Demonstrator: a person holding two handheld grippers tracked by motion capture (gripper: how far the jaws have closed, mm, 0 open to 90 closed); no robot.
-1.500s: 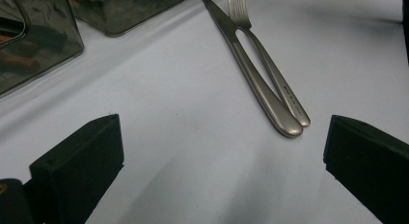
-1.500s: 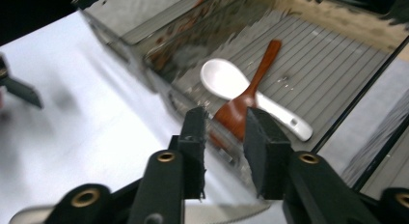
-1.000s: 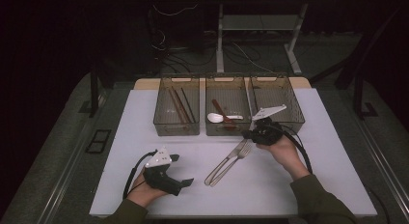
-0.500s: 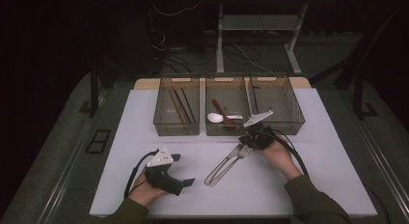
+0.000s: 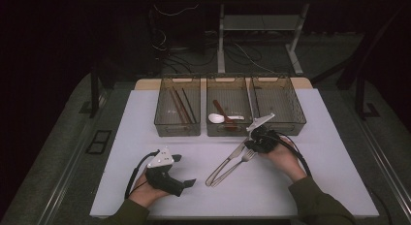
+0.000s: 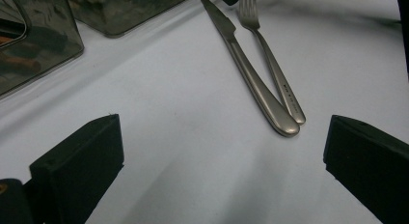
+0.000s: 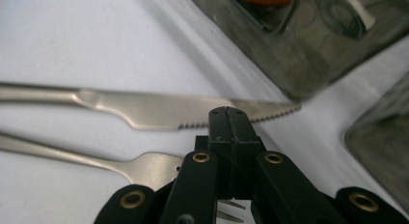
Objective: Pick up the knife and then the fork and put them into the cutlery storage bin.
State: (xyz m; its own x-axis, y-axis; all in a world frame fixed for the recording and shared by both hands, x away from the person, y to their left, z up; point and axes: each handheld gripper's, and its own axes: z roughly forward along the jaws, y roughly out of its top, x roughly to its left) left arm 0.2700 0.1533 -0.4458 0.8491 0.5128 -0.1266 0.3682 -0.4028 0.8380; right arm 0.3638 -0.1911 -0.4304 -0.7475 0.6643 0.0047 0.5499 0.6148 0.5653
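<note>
From above, a white table (image 5: 145, 113) sits in a dark room, with cables and a metal frame on the floor behind it. Three clear bins stand in a row at its far edge: the left bin (image 5: 177, 108) holds chopsticks, the middle bin (image 5: 228, 108) a white spoon (image 5: 215, 118), and the right bin (image 5: 278, 106) sits just beyond the right gripper (image 5: 252, 143). That gripper rests low over the head of the fork (image 5: 240, 163), which lies beside the knife (image 5: 228, 159), handles touching. The left gripper (image 5: 184, 171) lies well apart, with bare table around it.

In the left gripper view, its jaws stand wide with nothing between them; the knife (image 6: 251, 74) and fork (image 6: 272, 64) lie ahead on open table.

In the right gripper view, the jaws are pressed together with nothing between them, tips above the fork's (image 7: 144, 168) tines, the knife blade (image 7: 169, 110) just beyond, bin walls close behind.
</note>
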